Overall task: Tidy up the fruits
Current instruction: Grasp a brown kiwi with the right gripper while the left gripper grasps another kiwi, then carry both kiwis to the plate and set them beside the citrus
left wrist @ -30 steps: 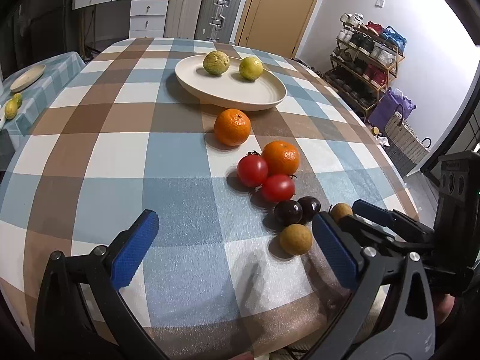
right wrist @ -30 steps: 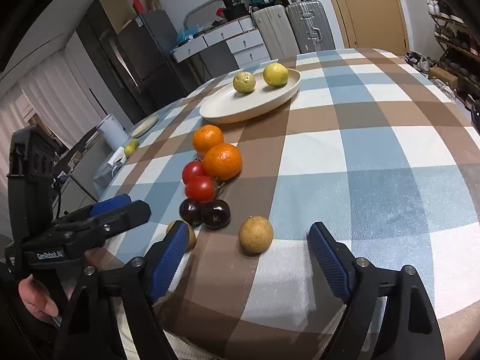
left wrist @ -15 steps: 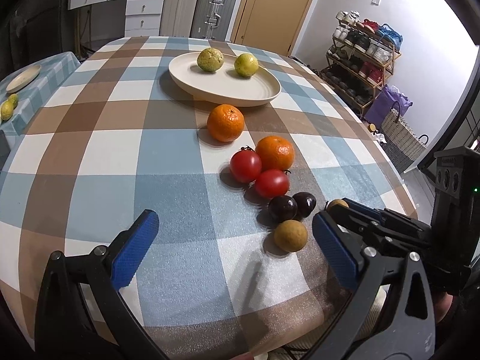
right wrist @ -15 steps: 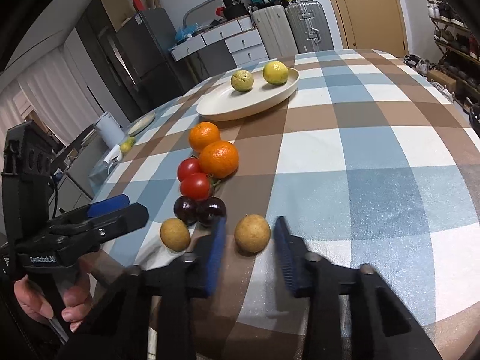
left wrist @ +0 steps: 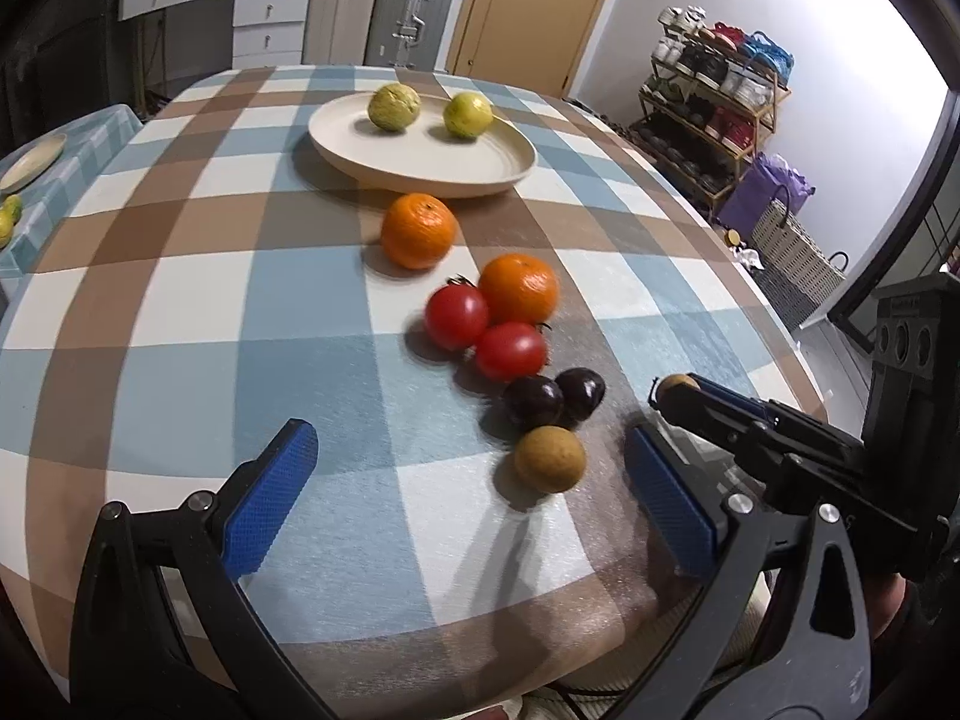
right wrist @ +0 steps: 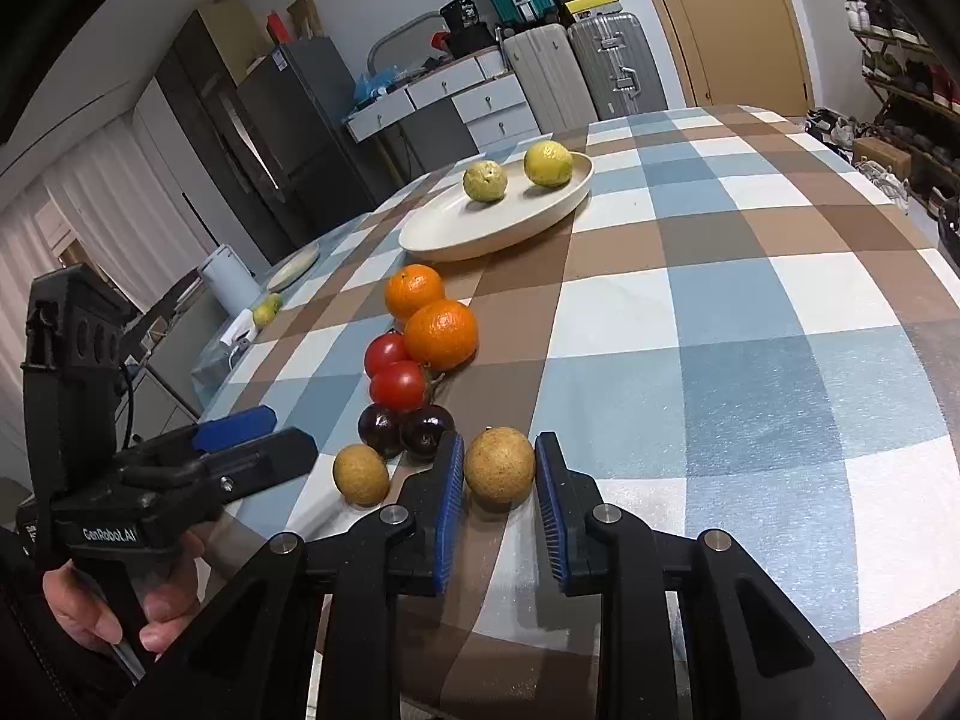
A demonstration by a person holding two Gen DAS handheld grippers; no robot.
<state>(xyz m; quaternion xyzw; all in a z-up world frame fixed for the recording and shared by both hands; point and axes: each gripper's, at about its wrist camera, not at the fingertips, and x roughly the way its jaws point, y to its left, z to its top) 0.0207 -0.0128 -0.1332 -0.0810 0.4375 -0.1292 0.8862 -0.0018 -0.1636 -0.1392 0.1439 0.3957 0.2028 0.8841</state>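
Suitcases [left wrist: 384, 12] by door [left wrist: 528, 6], shoe rack [left wrist: 714, 102] at right, fridge [right wrist: 300, 132] w/ drawers [right wrist: 474, 102].

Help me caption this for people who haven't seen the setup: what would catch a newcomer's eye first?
First, the right gripper near the table's front edge, shut on a brown round fruit. Behind it a line of fruit runs back: dark plums, red tomatoes, oranges. It ends at a cream plate holding two yellow-green fruits. The left gripper hangs open.
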